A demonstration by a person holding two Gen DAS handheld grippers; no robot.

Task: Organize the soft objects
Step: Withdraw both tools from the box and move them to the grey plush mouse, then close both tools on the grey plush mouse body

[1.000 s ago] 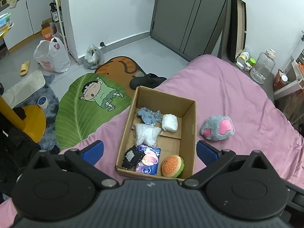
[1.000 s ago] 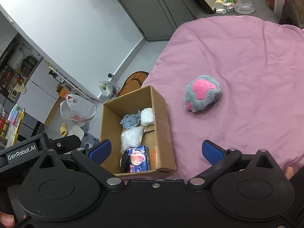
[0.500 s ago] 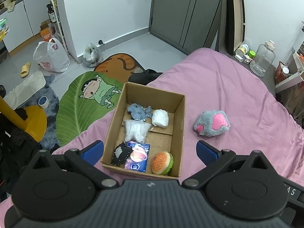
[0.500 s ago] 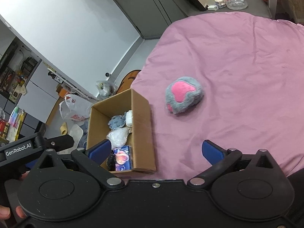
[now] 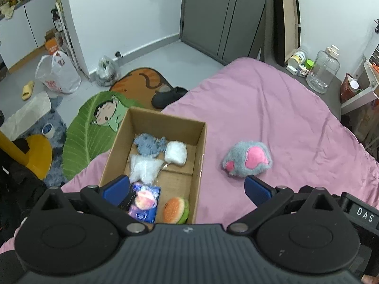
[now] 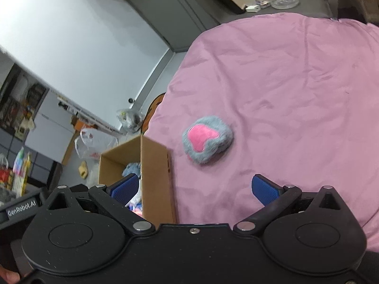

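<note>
A grey plush paw with pink pads (image 5: pixel 247 158) (image 6: pixel 207 139) lies on the pink bedspread (image 5: pixel 272 118) (image 6: pixel 284 82), just right of an open cardboard box (image 5: pixel 200 156) (image 6: pixel 154 165). Inside the box are a blue-grey plush (image 5: pixel 149 143), a white wad (image 5: pixel 175 152), a clear bag (image 5: pixel 144 169), a blue pouch (image 5: pixel 143 202) and a burger toy (image 5: pixel 175 210). My left gripper (image 5: pixel 187 189) hangs open over the box's near right corner. My right gripper (image 6: pixel 194 188) is open above the bedspread, with the paw ahead between its fingers.
The box sits at the bed's left edge; beyond it the floor holds a leaf-shaped rug (image 5: pixel 94 127), an orange mat (image 5: pixel 142 82), a black shoe (image 5: pixel 169 95) and plastic bags (image 5: pixel 59 73). A clear jar (image 5: pixel 323 72) and small bottles stand past the bed's far corner.
Both grippers have shifted right. The box has slid left in each view, and the plush paw now lies nearer the centre of the right wrist view. Both stay open.
</note>
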